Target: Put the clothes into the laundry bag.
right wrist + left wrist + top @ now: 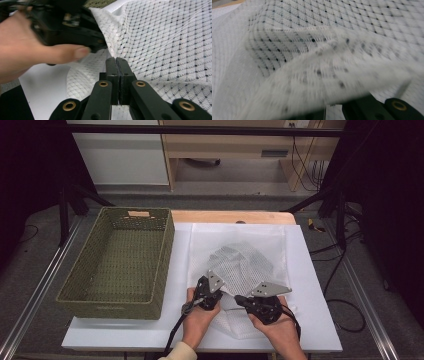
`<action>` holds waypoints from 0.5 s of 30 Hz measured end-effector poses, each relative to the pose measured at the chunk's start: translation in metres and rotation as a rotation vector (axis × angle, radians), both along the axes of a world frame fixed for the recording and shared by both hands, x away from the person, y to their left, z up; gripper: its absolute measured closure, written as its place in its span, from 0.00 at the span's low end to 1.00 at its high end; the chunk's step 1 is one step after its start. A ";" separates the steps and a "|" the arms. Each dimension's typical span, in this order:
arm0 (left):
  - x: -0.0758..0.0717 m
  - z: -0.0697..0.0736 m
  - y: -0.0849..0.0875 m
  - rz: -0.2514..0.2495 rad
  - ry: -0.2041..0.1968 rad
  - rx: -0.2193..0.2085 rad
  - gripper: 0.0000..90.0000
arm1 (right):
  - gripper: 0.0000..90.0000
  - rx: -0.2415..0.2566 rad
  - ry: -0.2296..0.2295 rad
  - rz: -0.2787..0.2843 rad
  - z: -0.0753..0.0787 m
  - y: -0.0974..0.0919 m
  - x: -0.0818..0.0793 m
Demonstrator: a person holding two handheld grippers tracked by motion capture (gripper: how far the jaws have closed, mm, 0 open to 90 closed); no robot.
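Blurred mesh fabric (pixel 324 75) covers the left hand-held gripper's jaws (their tips hidden underneath).

Even overhead light — blurred close-ups

Beyond the grippers you face a grey carpeted floor (pixel 235 190) running back to a pale wooden desk (pixel 225 145) with black cables (pixel 305 167) hanging at its right end. To its left stands a white cabinet panel (pixel 120 157). A black horizontal frame bar (pixel 200 130) crosses overhead. Dark black curtains (pixel 395 210) close both sides, and silver aluminium rails (pixel 40 290) flank you.
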State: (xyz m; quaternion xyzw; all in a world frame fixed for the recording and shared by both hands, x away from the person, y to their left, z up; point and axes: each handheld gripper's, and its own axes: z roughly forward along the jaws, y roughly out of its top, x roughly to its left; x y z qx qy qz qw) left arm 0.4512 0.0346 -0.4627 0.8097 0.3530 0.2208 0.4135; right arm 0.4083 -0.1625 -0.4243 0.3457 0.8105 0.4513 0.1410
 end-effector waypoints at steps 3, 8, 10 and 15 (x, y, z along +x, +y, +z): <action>-0.011 0.006 0.007 -0.010 -0.010 -0.018 1.00 | 1.00 0.002 -0.002 -0.002 0.001 -0.001 -0.002; -0.031 0.015 0.022 -0.031 -0.024 -0.026 1.00 | 1.00 0.001 -0.006 0.000 0.003 0.001 -0.004; -0.037 0.017 0.028 -0.036 -0.030 -0.025 1.00 | 1.00 -0.001 -0.008 0.004 0.004 0.002 -0.005; -0.048 0.021 0.045 -0.043 -0.025 -0.034 1.00 | 1.00 0.003 -0.013 0.005 0.007 0.001 -0.009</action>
